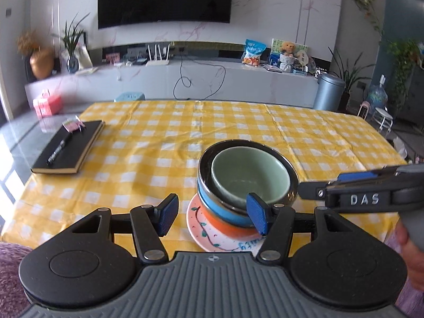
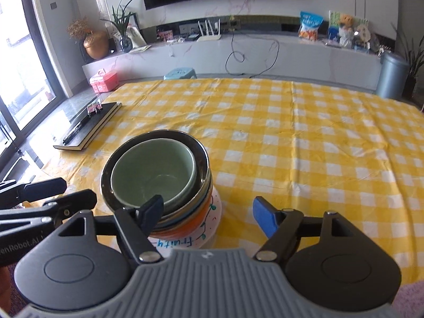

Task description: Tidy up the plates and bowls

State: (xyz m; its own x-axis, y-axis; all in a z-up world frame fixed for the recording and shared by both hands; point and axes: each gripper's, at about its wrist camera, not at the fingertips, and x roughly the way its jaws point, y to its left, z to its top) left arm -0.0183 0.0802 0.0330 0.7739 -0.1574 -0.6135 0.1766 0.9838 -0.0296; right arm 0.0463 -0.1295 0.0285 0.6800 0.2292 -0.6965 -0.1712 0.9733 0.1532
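Nearest me, my left gripper (image 1: 212, 213) and right gripper (image 2: 209, 216) both stand spread and pinch nothing. Just beyond them sits the stack: green bowl (image 1: 250, 175) nested in a dark-rimmed bowl (image 1: 287, 168), over blue and orange bowls on a painted plate (image 1: 212, 238), near the front edge of the checked table (image 2: 318, 143). Stacking looks finished, I judge; next I would only back away, leaving the notebook (image 1: 71, 145) far left alone
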